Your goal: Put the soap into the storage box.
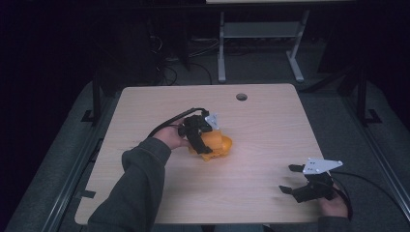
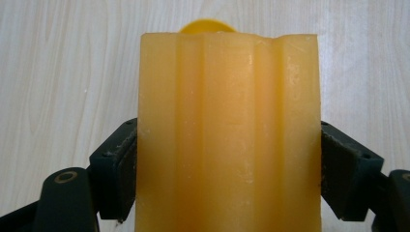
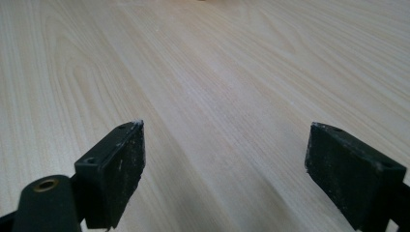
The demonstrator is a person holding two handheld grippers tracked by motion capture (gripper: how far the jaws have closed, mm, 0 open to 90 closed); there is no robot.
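Already we are pinching the orange block in the left gripper mid-desk; the right gripper, jaws spread, is waiting near the front-right corner; placement remains.

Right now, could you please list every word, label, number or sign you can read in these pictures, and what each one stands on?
None: no readable text anywhere.
The orange block, clamped by the left gripper, shows only plain ridges.
The table, the right gripper and its grey plate carry no marks.
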